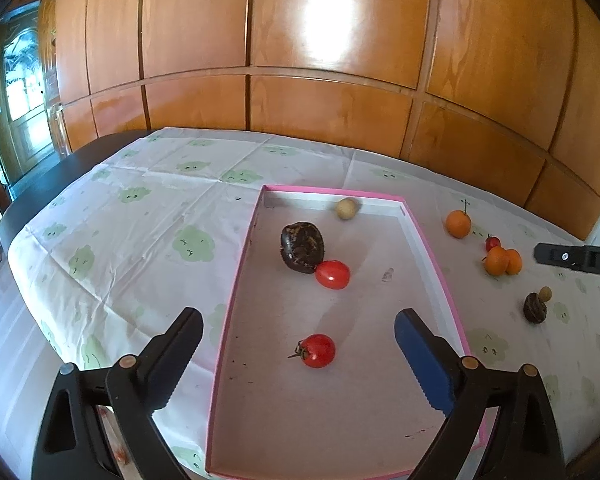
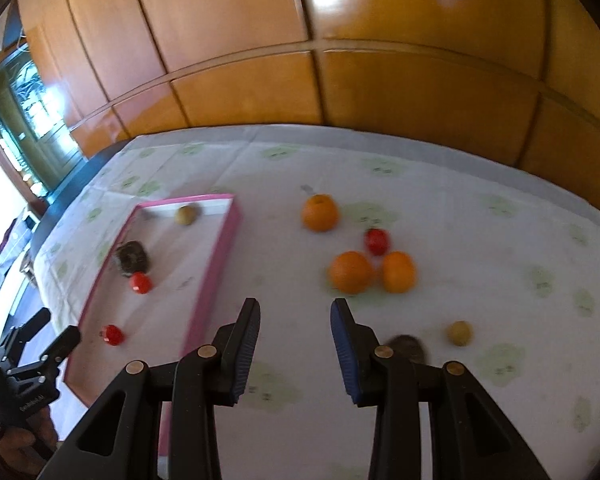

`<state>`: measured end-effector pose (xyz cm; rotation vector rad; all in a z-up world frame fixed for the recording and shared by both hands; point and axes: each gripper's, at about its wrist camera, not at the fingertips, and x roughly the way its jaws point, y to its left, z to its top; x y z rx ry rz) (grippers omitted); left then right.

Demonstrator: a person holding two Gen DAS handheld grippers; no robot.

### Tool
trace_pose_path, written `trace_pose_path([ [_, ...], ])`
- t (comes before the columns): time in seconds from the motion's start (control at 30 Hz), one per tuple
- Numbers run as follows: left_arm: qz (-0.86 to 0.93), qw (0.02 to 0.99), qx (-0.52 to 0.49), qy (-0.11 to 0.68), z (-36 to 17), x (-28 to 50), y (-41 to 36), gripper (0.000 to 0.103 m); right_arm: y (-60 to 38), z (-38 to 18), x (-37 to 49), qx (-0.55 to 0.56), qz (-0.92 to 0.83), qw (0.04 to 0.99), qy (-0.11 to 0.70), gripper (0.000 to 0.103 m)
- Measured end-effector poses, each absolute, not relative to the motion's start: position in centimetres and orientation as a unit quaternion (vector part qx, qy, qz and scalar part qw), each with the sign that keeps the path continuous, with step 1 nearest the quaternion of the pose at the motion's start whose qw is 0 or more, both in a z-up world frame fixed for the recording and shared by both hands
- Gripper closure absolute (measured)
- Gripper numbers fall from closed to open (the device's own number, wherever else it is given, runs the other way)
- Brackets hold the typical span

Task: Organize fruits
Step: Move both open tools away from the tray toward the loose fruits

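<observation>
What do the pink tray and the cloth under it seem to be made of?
The pink tray looks like cardboard, probably a box lid: thin straight walls, a matte whitish floor with scuffs and smudges. The cloth looks like thin plastic or coated sheet: sharp fold creases, slight sheen, printed green cartoon shapes. Neither can be told for sure.

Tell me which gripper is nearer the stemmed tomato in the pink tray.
Left. The left gripper hangs right over the stemmed tomato, jaws open around it. The right gripper is outside the pink tray, over the tablecloth.
</observation>
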<state>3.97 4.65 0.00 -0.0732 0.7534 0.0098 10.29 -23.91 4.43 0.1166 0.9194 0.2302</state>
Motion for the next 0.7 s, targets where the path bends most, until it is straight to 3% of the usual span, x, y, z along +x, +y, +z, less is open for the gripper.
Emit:
trace_pose_path([
  [0.47, -0.032, 0.929, 0.008, 0.370, 0.3, 4.1, 0.9, 0.001, -34.3, 3.7, 10.4, 0.045, -0.008, 0.902, 0.429, 0.066],
  [0.7, -0.076, 0.926, 0.035, 0.369, 0.9, 4.5, -2.0, 0.001, -39.9, 1.4, 11.2, 0.126, -0.076, 0.884, 0.445, 0.066],
])
